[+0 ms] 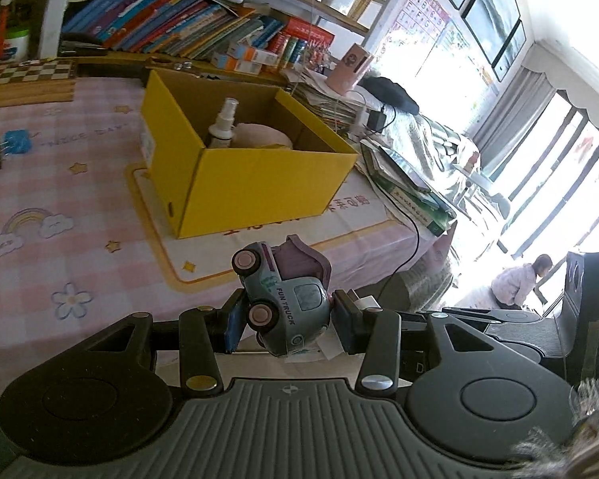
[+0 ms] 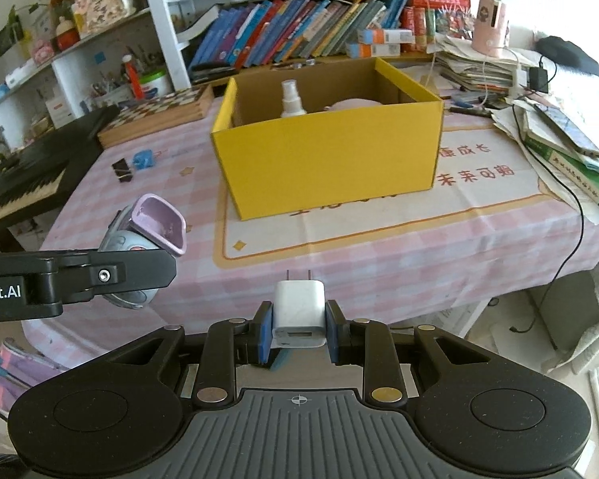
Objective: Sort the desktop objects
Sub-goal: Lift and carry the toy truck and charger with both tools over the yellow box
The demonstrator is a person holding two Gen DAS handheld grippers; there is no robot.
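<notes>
Your left gripper (image 1: 287, 319) is clamped on the toy truck (image 1: 285, 299): jaws part closed, pads on the cab sides, the truck tipped nose-down with its wheels facing left and the pink dump bed (image 2: 161, 223) sticking out past the fingertips. Your right gripper (image 2: 298, 325) is as closed as it goes, squeezing the white USB charger (image 2: 299, 313) by its flat sides, prongs pointing forward and away from you. Both loads sit at the near table edge, clear of the pink checked tablecloth (image 2: 339, 263), well short of the yellow box (image 2: 327, 159) on the mat ahead. Risks, as I read them: the truck is rounded and held off-centre, so a quick swing or wrist roll could let it pivot and slip out; the charger is smooth plastic with only its back half between the pads, so a knock on the box wall could pop it free. The box walls are tall, so come in too low and you shove the box instead of clearing the rim. Inside, a spray bottle (image 2: 291, 99) stands upright at the back left beside something pale pink; drop the truck on that side and it likely topples. The two grippers are close together, so enter one at a time. Binder clips (image 2: 133, 165) farther left are still out on the cloth.
</notes>
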